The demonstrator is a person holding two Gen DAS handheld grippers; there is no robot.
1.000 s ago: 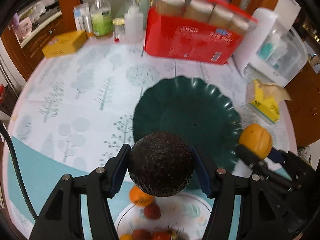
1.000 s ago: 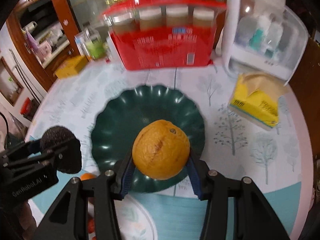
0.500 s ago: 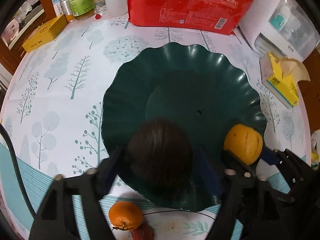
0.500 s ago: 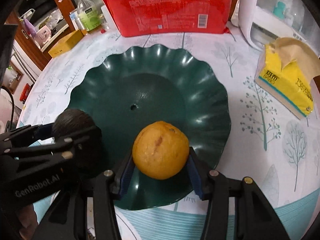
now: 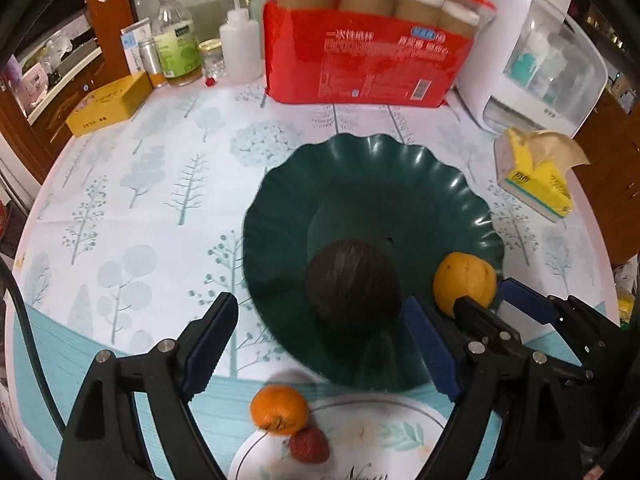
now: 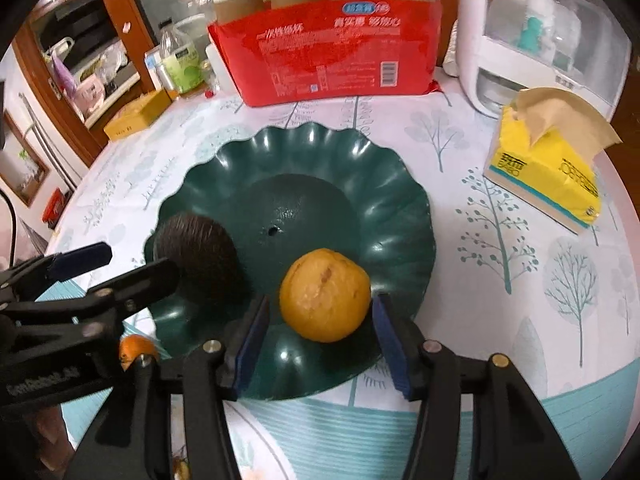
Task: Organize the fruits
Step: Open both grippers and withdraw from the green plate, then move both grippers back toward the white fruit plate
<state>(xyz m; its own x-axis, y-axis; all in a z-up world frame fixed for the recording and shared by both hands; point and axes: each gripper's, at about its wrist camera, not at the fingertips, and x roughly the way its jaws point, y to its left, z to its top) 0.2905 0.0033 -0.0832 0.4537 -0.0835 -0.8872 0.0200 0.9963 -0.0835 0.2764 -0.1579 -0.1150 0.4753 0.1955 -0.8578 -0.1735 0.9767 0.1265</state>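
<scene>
Both tongs are opening: the left tongs [image 5: 320,344] stand apart around the avocado [image 5: 353,285], blurred, seemingly resting in the green plate [image 6: 400,184]; right tongs [image 6: 320,334] flank the orange [image 6: 324,294], near the plate's front edge.

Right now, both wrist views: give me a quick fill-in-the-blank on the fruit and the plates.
1. The avocado and the yellow-orange citrus both lie in the dark ____ scalloped plate.
2. The right gripper has its pads ____ the citrus, jaws opening.
3. The strawberry lies on the ____ plate.
4. The tissue box is ____.

Missing: green; off; white; yellow
</scene>
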